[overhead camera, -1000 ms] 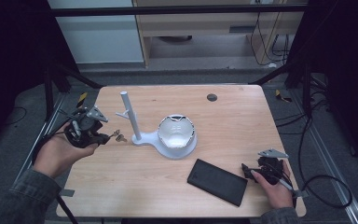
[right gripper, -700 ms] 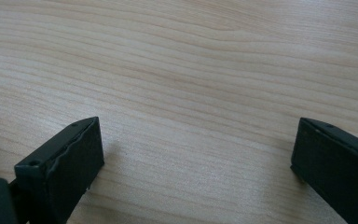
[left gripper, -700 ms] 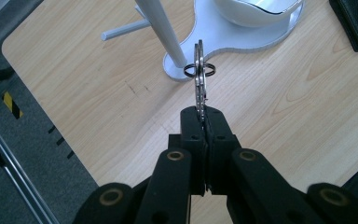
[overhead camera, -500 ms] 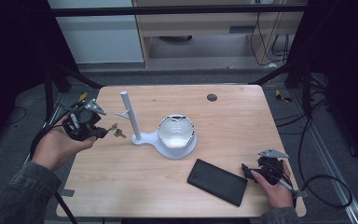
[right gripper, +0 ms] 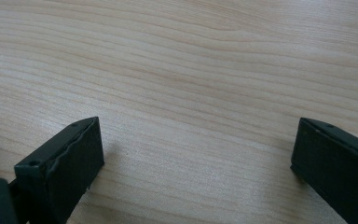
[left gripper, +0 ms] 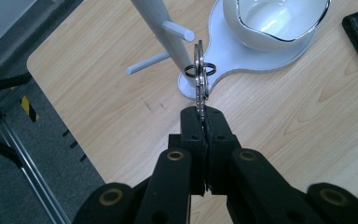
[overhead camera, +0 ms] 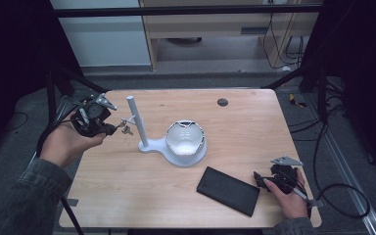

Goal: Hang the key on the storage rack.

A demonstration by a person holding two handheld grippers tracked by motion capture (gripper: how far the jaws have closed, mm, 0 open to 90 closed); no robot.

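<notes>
My left gripper (left gripper: 203, 122) clamps the silver key ring (left gripper: 200, 74), seemingly just short of the white stand's peg (left gripper: 178, 31) near the table's left edge, hanging undone; right gripper (right gripper: 193, 154) gapes idle.

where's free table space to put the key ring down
Bare wood lies along the near-left edge of the table, left of the black case, and across the far right past the white stand. Crowded: around stand and bowl.
</notes>
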